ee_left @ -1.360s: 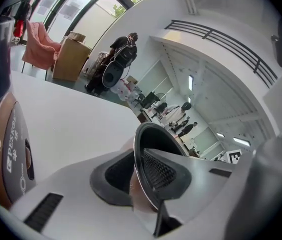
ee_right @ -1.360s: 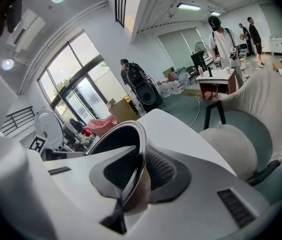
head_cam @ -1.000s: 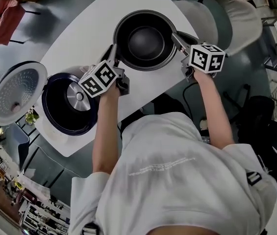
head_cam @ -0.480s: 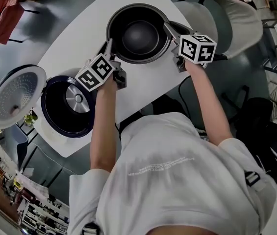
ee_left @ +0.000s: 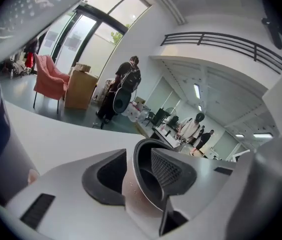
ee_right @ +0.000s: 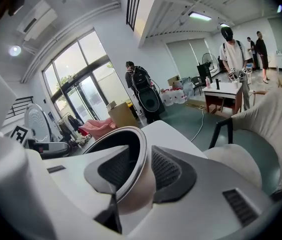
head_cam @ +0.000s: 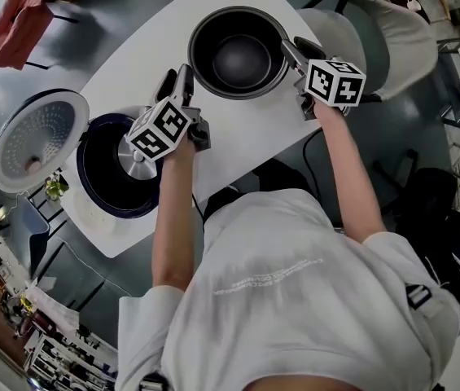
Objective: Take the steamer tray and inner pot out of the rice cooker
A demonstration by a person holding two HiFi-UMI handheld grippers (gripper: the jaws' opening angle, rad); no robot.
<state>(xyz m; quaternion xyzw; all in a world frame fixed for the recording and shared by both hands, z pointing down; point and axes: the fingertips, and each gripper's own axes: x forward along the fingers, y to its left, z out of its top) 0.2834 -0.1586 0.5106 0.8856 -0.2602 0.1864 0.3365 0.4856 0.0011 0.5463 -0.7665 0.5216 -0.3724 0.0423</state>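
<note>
The dark inner pot point(head_cam: 238, 51) stands upright on the white table point(head_cam: 132, 63), away from the rice cooker point(head_cam: 99, 190). The cooker's lid point(head_cam: 38, 137) is swung open and its well shows only the heating plate. My left gripper point(head_cam: 175, 78) sits just off the pot's left rim. Its jaws are opening, and in the left gripper view the pot point(ee_left: 148, 179) shows between the pads with a gap. My right gripper point(head_cam: 293, 47) is at the right rim. Its jaws are opening too, astride the pot point(ee_right: 126, 159) wall without pressing. No steamer tray is in view.
A grey chair point(head_cam: 384, 31) stands beyond the table's right edge, close to my right gripper. A pink cloth point(head_cam: 10, 27) lies at the far left. Several people stand far off in the room behind the table.
Both grippers' jaws have come apart from the pot's rim. The left gripper has drawn back from the pot toward the cooker. The pot now rests on the table.
</note>
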